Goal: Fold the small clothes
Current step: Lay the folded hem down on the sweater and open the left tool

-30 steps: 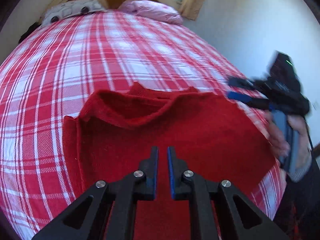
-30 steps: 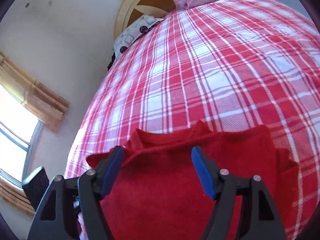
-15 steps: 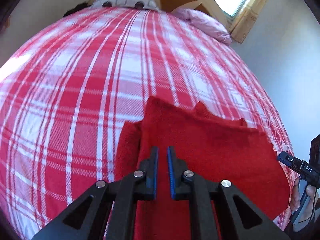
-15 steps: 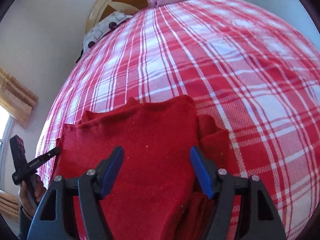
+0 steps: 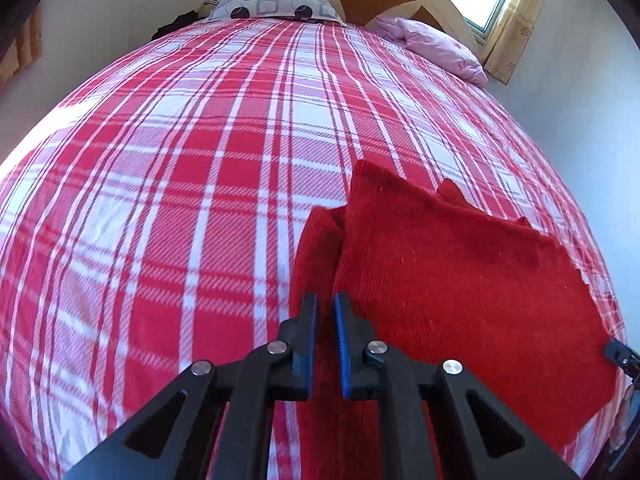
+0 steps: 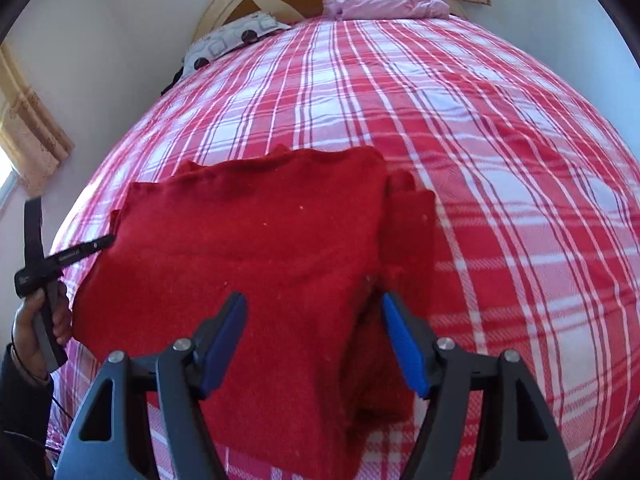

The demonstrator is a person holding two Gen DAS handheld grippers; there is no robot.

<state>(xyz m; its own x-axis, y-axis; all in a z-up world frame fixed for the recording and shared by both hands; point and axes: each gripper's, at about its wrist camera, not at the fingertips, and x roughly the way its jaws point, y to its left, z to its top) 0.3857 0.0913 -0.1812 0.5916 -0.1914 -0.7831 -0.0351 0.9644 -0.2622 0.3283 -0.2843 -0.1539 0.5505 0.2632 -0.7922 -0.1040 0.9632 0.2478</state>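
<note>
Two fingers (image 6: 394, 344) straddle the red garment's (image 6: 260, 264) folded right edge.

I swung the left hand-held gripper (image 5: 326, 308) leftward off the red sweater (image 5: 460, 280) toward its left edge; the neckline fold got flattened.

the red knit garment (image 5: 452, 276) (image 6: 256, 264) lies folded flat on the bed in front of me, a thick rectangle with a fuzzy weave. along one side a narrower folded layer pokes out from under the top panel, and small corners peek past its far edge.
</note>
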